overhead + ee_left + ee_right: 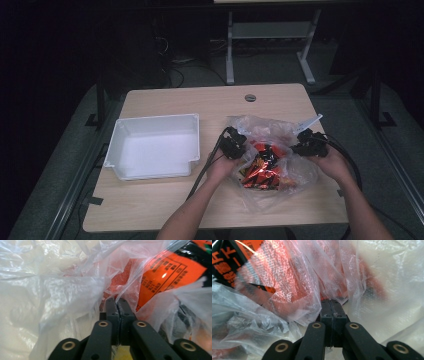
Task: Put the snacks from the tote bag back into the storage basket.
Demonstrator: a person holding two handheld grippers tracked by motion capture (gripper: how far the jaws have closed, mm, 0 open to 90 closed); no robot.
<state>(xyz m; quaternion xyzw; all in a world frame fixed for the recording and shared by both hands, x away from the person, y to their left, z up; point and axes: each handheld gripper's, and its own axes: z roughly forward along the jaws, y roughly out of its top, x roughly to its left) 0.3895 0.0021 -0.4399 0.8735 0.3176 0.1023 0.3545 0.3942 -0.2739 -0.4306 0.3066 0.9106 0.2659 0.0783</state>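
A clear plastic bag (280, 129) lies on the right half of the table, holding several orange and black foil packets (260, 169). My left gripper (243, 150) pinches the bag's left edge and my right gripper (296, 148) pinches its right edge, on either side of the mouth. In the left gripper view the jaws (118, 301) are pressed together on thin film (50, 290), with an orange printed packet (167, 275) just behind. The right gripper (331, 302) has its jaws closed on a fold of the bag (392, 290), and a packet (227, 262) shows at upper left.
An empty white plastic bin (155, 145) stands on the left half of the wooden table (200, 100). A round cable grommet (250, 97) sits near the far edge. Desk legs and cables stand on the dark floor beyond.
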